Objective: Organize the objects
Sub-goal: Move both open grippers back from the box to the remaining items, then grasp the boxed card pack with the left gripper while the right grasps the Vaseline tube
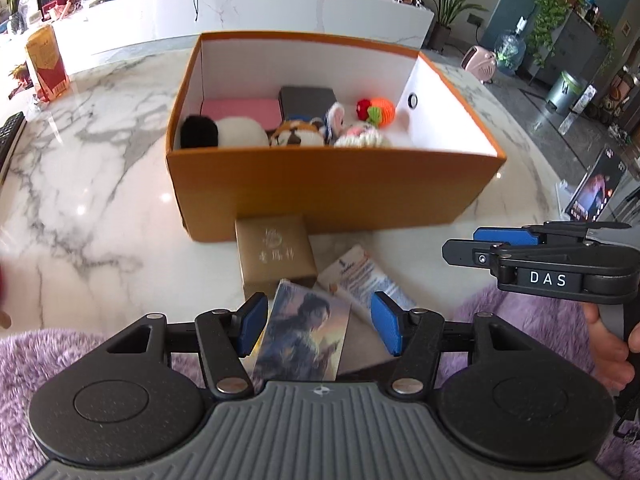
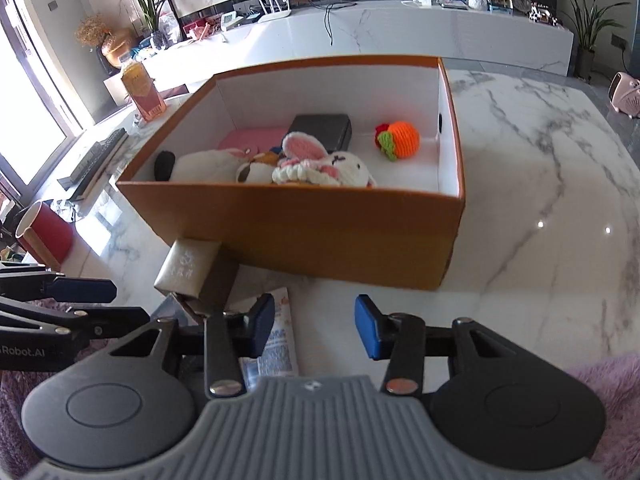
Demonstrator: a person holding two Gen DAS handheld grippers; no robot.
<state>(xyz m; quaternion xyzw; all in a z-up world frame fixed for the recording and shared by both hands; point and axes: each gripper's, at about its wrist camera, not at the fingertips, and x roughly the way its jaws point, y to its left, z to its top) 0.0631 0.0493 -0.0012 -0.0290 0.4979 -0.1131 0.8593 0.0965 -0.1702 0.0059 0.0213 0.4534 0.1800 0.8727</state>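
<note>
- Left claw (image 1: 320,330) is hanging with its jaws apart over a picture card (image 1: 306,336), gripping nothing; probably it is lining up to lift that card.
- Lying in a loose cluster on the marble table (image 1: 100,160), the card, a gold gift box (image 1: 274,254) touching the orange box's front wall, and a white leaflet (image 1: 366,276) are waiting, not yet packed.
- Sitting beyond them, the orange box (image 1: 332,188) is holding soft toys, a pink case and an orange knitted ball (image 2: 400,138), gathered there for tidiness.
- Right claw (image 2: 316,326) is hovering with jaws apart and empty over bare table, beside the leaflet's edge.
</note>
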